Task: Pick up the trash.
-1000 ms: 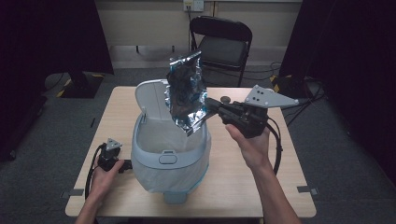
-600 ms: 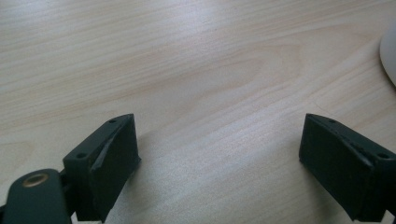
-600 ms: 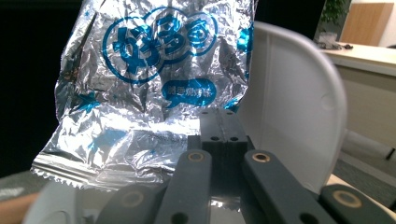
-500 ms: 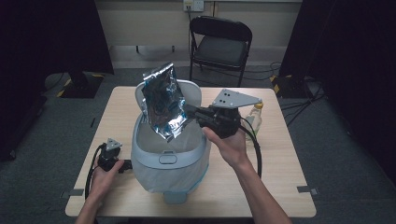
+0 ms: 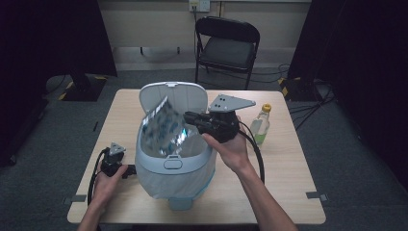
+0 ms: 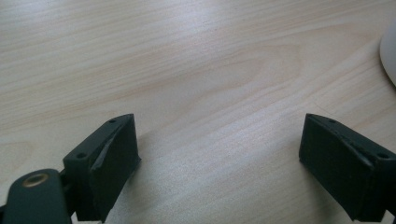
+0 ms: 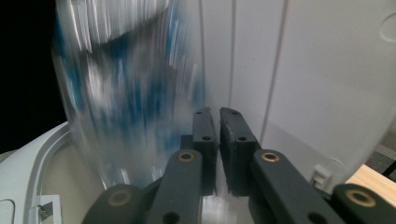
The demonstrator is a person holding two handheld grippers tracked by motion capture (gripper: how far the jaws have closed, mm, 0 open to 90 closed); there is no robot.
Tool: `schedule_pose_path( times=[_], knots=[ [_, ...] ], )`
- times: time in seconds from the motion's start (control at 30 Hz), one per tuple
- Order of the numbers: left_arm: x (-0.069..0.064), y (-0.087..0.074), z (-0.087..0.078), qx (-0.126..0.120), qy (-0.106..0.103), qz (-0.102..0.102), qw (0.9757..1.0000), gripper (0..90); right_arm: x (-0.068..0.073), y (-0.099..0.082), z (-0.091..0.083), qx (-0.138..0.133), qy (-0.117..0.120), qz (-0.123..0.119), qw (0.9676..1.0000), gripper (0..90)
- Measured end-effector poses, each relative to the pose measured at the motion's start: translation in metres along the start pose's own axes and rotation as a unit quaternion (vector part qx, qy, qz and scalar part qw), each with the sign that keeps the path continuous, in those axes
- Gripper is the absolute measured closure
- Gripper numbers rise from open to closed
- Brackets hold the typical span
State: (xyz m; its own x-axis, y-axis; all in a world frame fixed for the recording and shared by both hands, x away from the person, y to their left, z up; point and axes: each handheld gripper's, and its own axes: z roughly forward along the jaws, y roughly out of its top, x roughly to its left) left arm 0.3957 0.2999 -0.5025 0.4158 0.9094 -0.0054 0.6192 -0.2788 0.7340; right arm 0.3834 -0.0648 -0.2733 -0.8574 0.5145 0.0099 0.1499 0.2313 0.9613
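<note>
Pale wood-grain table [image 5: 298, 192], smooth and flat, carries everything here. At its middle stands a large rounded pale blue-grey plastic bin [image 5: 173, 173], its hinged lid [image 5: 178, 94] tipped up at the far side and a white liner showing under its rim.

A crinkled silver foil bag with blue print [image 5: 163, 132] leans inside the bin's mouth, its top above the rim.

A small clear plastic bottle with a yellow cap [image 5: 260, 126] stands upright well to the right of the bin.

The right gripper [image 5: 187, 116], black and hard-edged, hangs just over the bin's right rim. Its jaws have just been opening and stand a narrow slit apart. The bag shows blurred beside them, not between them.

The left gripper [image 6: 219, 158] rests at the bin's left side, jaws spread wide and empty over bare table.

Risks, as a judgement: the stiff, springy foil may catch on the rim and stay propped up, so the lid could not close. The slick bag could also slide out over the edge if the right gripper brushes it on leaving.
</note>
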Motion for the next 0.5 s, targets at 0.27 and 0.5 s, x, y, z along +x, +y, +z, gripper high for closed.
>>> schedule_pose_path(
  times=[0.27, 0.5],
  knots=[
    [0.000, 0.000, 0.000, 0.000, 0.000, 0.000, 1.0000, 11.3, -0.006, -0.002, -0.010, -0.013, 0.003, 0.012, 0.9998, 79.0],
    [0.000, 0.000, 0.000, 0.001, 0.000, 0.001, 1.0000, 11.3, -0.014, -0.006, -0.027, -0.034, 0.002, 0.025, 0.9991, 74.4]
  ],
)
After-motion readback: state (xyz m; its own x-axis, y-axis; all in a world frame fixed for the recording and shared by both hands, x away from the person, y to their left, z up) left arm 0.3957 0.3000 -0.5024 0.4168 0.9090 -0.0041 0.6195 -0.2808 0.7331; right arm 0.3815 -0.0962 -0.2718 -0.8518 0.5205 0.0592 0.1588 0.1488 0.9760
